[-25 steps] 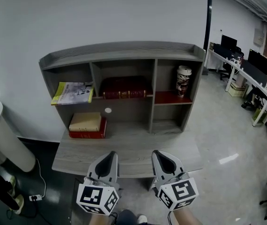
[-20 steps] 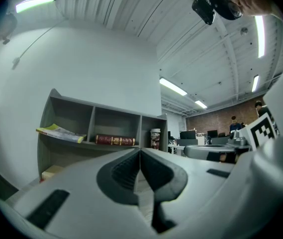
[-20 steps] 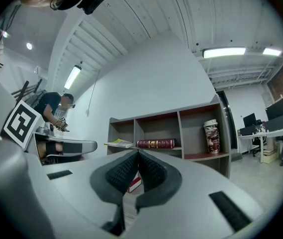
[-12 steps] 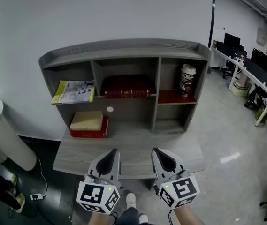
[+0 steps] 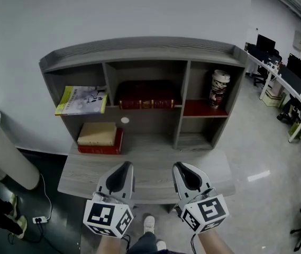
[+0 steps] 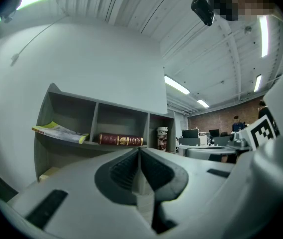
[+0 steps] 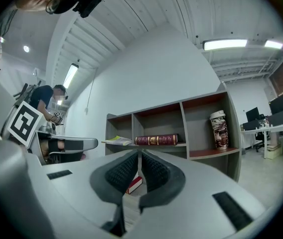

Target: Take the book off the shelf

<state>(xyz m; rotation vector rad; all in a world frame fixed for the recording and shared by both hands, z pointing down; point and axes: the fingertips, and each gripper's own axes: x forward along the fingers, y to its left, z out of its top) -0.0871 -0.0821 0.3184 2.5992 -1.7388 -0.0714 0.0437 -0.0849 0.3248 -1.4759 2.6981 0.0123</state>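
A dark red book with gold print (image 5: 146, 101) (image 6: 120, 140) (image 7: 156, 139) lies flat on the middle compartment's shelf of a grey wooden shelf unit (image 5: 139, 51). My left gripper (image 5: 122, 170) (image 6: 139, 151) hovers over the desk's front edge, jaws shut and empty. My right gripper (image 5: 184, 169) (image 7: 140, 153) sits beside it to the right, also shut with nothing held. Both point at the shelf, well short of the book.
A yellow-green magazine (image 5: 82, 100) lies on the left shelf. A tan book on a red one (image 5: 98, 138) rests on the desk (image 5: 81, 173) below. A patterned cup (image 5: 219, 89) stands in the right compartment. A white bin (image 5: 2, 152) stands left; office desks (image 5: 293, 89) lie right.
The view has shifted so the shelf unit appears slightly larger and closer. Both grippers stay shut and keep their place near the desk's front edge.
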